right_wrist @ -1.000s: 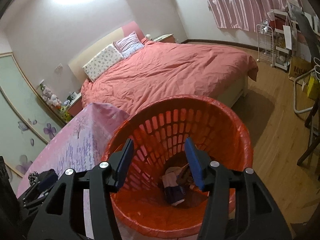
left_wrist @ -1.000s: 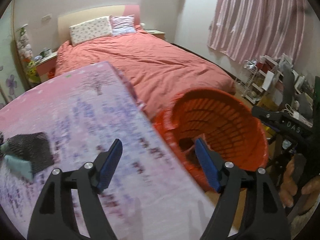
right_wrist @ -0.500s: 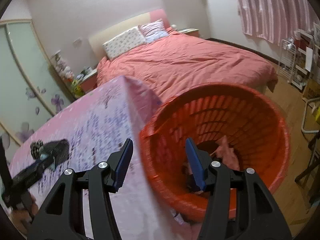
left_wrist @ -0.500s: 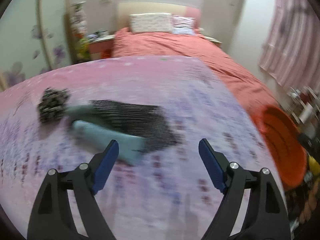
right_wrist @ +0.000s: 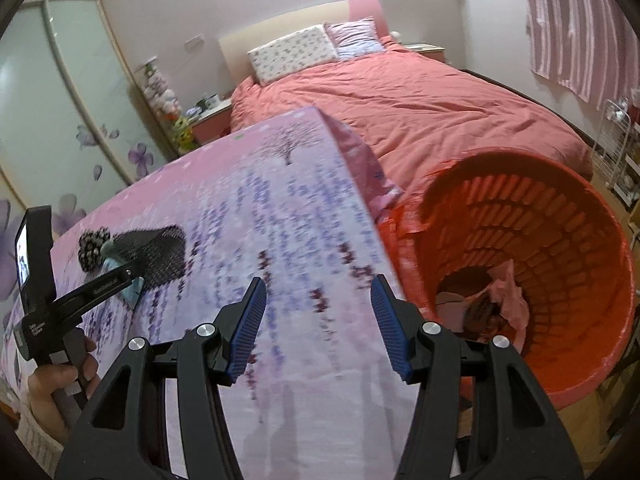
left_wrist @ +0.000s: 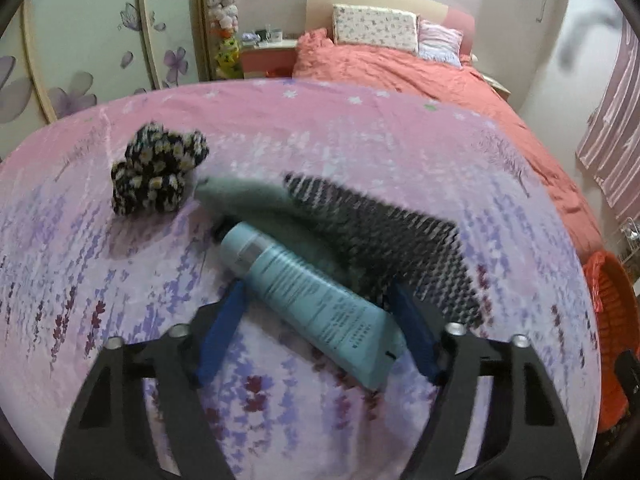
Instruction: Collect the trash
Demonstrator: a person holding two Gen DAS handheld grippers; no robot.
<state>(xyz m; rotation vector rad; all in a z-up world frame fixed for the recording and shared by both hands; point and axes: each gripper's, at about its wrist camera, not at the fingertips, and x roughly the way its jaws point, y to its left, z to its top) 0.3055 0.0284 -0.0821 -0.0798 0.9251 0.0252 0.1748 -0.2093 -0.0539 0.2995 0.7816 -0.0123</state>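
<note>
A teal tube (left_wrist: 308, 296) lies mid-frame on the pink counter (left_wrist: 360, 136), between the left gripper (left_wrist: 320, 320) jaws, which are closing but not yet pressing. Beside it lie a mesh pouch (left_wrist: 384, 232) and floral scrunchie (left_wrist: 156, 168), uncollected. The orange basket (right_wrist: 580, 240), lower right, already holds scraps. Right gripper (right_wrist: 318, 320) jaws are parted, empty, near the counter's right edge.

Left gripper (left_wrist: 320, 320) angled down, jaws closing, nothing pressed yet; right gripper (right_wrist: 318, 324) half-spread, empty; left hand (right_wrist: 60, 380) gripping handle.
</note>
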